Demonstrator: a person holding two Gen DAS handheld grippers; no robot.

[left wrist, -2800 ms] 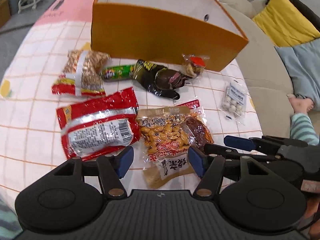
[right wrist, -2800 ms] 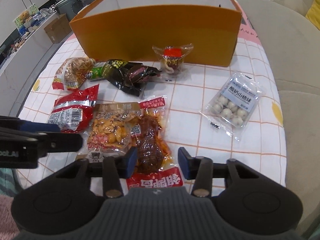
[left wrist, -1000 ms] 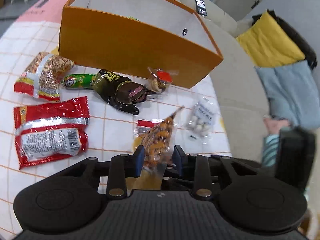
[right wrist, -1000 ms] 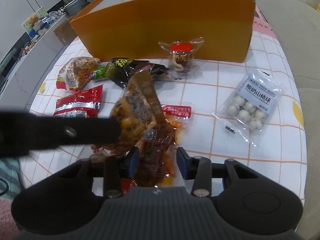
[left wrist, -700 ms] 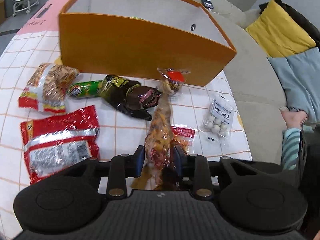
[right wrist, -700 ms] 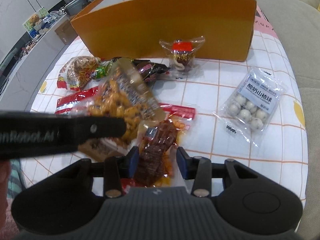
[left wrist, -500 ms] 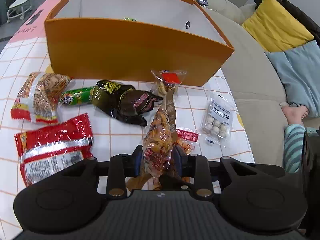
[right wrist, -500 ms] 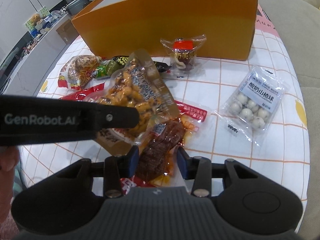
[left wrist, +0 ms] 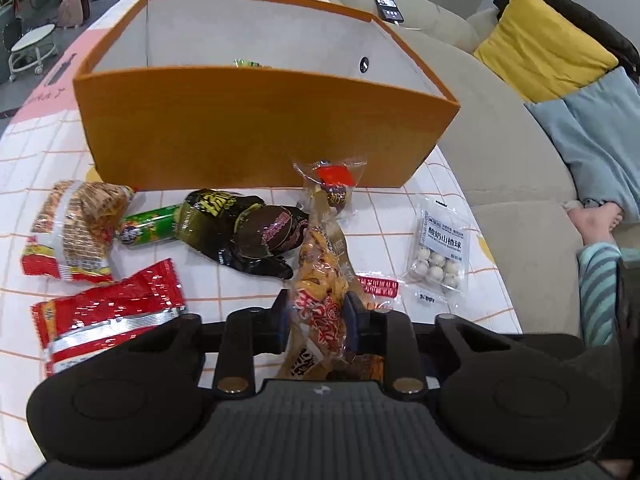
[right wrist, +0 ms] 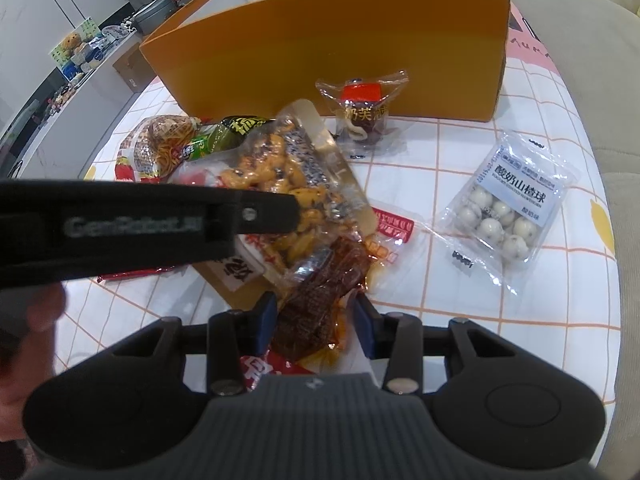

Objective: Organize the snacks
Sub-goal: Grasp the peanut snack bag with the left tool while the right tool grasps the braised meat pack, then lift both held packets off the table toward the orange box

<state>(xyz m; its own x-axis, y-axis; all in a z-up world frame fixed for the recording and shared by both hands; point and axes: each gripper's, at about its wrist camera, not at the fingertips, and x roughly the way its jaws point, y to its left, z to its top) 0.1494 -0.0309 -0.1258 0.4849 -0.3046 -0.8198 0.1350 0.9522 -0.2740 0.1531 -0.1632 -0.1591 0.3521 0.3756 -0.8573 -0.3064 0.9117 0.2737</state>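
Left gripper jaws tight on peanut pack, long axis twd orange box; right gripper clamping meat pack.

We see an orange box with pale grey inside walls, a white tablecloth gridded in orange lines, a yellow cushion and a red-and-silver packet

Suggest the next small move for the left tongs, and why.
Probably carry the peanut pack up and forward over the orange box rim, then release. The left tongs are shut on it, it is already off the table, and the box sits open just ahead. The right tongs grip the dark jerky pack.
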